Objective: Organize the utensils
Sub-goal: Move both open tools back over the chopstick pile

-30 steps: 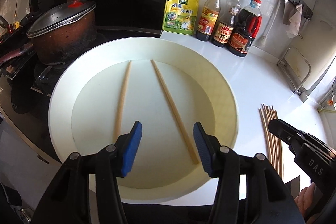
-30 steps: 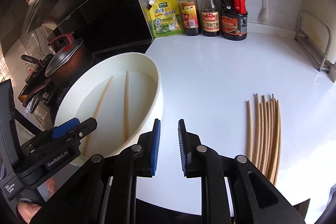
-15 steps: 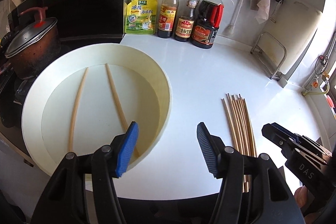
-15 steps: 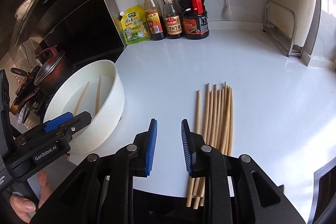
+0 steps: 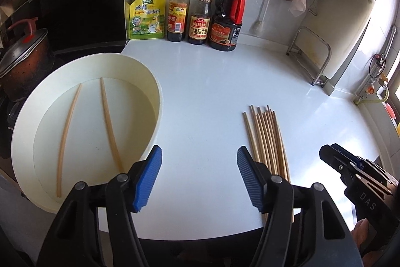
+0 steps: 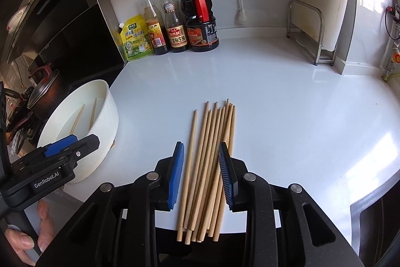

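The chopsticks (image 6: 211,162) lie in a loose fan on the white counter (image 6: 287,104), thin ends toward the wall, thick ends reaching the front edge and a few overhanging it; two more sticks (image 5: 87,129) are already in the white basin (image 5: 155,91) at the counter's left end. Right gripper (image 6: 200,174) hangs over the bundle w/ jaws part-open and just been widening; sticks show in the gap between the blue pads (image 6: 176,174), but the pads look above them, not pressing, so nothing held. Left gripper (image 5: 197,177) is wide, also just been opening, empty, over bare counter between basin and bundle. Handling, as I judge it: bamboo or wood, very light, stiff, round and smooth, so they'll roll and slide on the glossy top and can pivot in a pinch if grabbed near one end. Best hold prob. around mid-length or slightly toward the thick end, pads square across the shaft, closing on one or two only. The outermost stick on the left of the fan sits a bit apart, easiest to single out. Risk: nudging the overhanging ends off the edge, or dragging neighbours along.
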Demonstrator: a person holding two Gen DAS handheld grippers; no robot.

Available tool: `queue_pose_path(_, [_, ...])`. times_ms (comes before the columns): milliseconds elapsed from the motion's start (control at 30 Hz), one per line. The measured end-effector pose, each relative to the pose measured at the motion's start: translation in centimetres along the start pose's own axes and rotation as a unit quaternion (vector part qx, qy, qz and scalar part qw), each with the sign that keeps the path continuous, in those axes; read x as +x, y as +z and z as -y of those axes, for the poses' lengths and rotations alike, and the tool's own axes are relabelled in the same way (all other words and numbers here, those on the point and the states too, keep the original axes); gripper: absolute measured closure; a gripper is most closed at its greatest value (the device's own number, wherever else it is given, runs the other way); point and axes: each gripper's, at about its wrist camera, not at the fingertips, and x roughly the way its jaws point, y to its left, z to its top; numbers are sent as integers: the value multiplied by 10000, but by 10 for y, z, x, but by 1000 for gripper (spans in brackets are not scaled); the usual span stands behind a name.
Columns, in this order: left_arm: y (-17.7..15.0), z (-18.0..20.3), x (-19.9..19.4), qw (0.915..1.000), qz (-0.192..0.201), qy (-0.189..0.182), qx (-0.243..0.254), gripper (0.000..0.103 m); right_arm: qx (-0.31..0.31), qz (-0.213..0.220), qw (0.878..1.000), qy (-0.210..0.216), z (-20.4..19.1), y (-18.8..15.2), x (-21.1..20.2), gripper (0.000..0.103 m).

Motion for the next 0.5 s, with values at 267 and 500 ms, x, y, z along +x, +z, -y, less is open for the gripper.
queue_pose_path(267, [0,21,10,9998,-93,-52,180,41,136,-13,9998,-110,23,0,1,74])
queue_pose_path(500, [-1,36,20,9994,-204,-50,277,41,296,-82,9995,-116,43,-4,8,74])
